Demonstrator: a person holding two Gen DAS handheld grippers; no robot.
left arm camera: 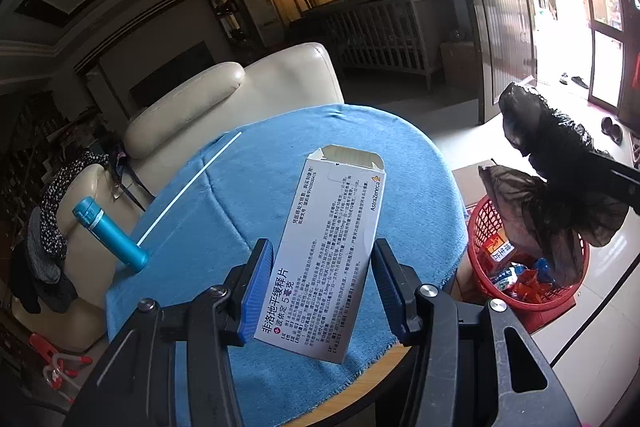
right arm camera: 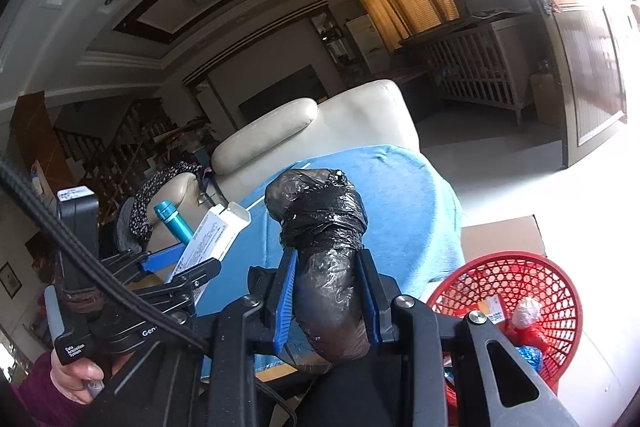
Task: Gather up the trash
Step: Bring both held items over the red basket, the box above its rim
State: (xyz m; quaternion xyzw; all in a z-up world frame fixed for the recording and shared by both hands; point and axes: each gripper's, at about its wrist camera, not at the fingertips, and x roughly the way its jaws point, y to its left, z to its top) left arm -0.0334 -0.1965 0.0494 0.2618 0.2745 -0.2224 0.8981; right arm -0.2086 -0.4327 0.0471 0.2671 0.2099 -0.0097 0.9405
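Above the round surface (left arm camera: 224, 187) with its blue cloth, the left tool (left arm camera: 320, 291) pinched an opened white medicine box (left arm camera: 332, 243) by its long sides, the open flap end pointing away toward twelve o'clock. Off at three o'clock the right tool (right arm camera: 328, 291) was pressed tight on a crumpled black plastic bag (right arm camera: 320, 223), which bulged well past the pads. Down at four o'clock on the floor stood the red basket (left arm camera: 484, 227), already holding wrappers. I judged the box the shakier load: empty card gripped low could buckle or pivot if swung fast, and drop onto the cloth short of the basket. The slick bag might slide out or snag the basket's rim. A teal bottle (left arm camera: 108, 235) stood near the surface's edge at nine o'clock; a careless sweep back could knock it off.
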